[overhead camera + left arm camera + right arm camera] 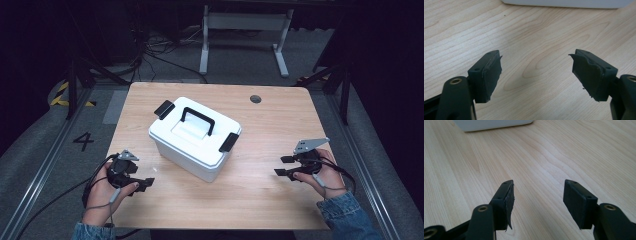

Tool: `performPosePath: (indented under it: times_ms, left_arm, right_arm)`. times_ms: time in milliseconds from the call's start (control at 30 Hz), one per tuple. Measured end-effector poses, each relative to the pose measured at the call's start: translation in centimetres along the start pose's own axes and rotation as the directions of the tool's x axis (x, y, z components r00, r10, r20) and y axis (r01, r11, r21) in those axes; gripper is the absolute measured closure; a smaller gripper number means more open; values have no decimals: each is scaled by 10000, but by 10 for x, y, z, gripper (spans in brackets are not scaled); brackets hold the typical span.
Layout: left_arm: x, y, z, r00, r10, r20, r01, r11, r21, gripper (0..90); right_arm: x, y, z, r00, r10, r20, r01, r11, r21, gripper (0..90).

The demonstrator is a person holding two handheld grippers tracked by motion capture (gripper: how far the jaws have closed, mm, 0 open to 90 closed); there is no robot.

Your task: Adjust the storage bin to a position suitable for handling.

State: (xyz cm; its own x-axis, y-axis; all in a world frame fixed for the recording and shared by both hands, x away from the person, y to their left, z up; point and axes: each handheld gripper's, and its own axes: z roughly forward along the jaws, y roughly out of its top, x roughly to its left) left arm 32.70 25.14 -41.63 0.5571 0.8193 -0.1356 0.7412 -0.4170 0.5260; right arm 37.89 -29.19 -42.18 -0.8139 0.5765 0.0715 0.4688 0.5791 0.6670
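Observation:
A white plastic box with a lid, a black carry handle and two black side latches sits in the middle of the wooden table. My left gripper rests low at the table's front left, a short way from the box, open with nothing between its jaws. Its own view shows bare wood and the box's bottom edge ahead. My right gripper hovers at the front right, open and empty, pointing toward the box. In its own view the box's base lies at the upper left.
A round cable hole sits near the table's far edge. Beyond the table stand a white desk frame, cables on the floor and black tripod legs on both sides. Grey carpet with a "4" mark lies to the left.

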Motion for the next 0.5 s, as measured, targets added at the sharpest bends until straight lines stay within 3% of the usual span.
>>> performPosePath:
  times_ms: [500]
  left_arm:
    - [2, -1, -5, 9999, -100, 58, 100, 9999, -11, 243]
  right_arm:
    - [10, 39, -17, 9992, -364, -174, 358, 9988, -324, 455]
